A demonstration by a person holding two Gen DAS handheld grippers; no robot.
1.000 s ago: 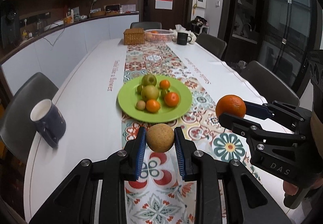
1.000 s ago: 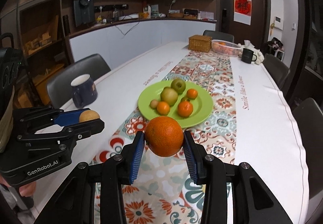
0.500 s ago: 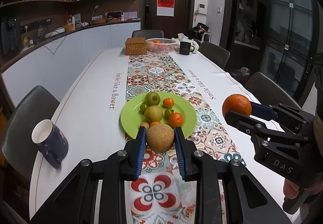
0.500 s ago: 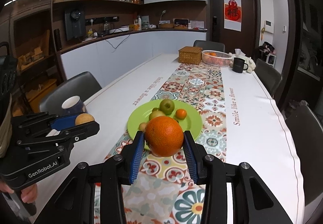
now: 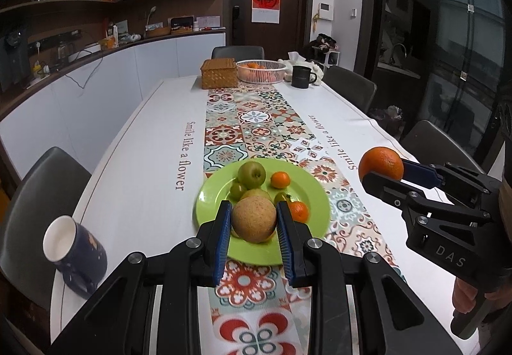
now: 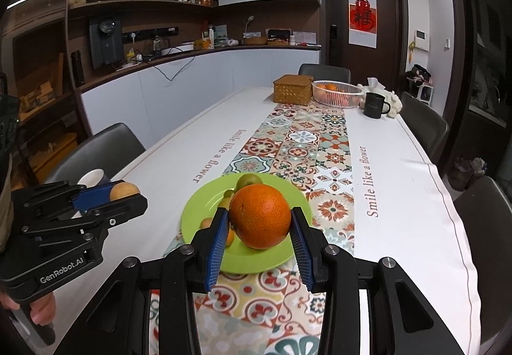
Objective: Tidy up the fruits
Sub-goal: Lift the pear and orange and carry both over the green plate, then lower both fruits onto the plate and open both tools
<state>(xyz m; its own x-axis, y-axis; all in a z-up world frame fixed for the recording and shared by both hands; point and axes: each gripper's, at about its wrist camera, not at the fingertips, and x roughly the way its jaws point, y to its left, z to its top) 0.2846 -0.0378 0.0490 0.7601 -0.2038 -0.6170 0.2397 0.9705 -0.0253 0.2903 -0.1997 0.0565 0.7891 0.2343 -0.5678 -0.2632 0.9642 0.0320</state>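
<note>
My left gripper (image 5: 254, 224) is shut on a brown round pear (image 5: 254, 219) and holds it above the near rim of the green plate (image 5: 315, 195). My right gripper (image 6: 260, 227) is shut on a large orange (image 6: 260, 215), also held above the plate (image 6: 198, 211). The plate holds a green apple (image 5: 252, 174), small tangerines (image 5: 280, 179) and other small fruits; several are hidden behind the held fruit. In the left wrist view the right gripper with the orange (image 5: 380, 163) is off to the right. In the right wrist view the left gripper with the pear (image 6: 123, 190) is at the left.
A dark blue mug (image 5: 75, 251) stands near the table's left edge. At the far end are a wicker box (image 5: 218, 73), a white basket of fruit (image 5: 260, 70) and a black mug (image 5: 300, 76). Grey chairs (image 5: 350, 89) line both sides of the table.
Both grippers have lifted and drawn back with their fruit, so the plate now sits lower in view, behind the held pear and orange. Both jaws stay shut.
</note>
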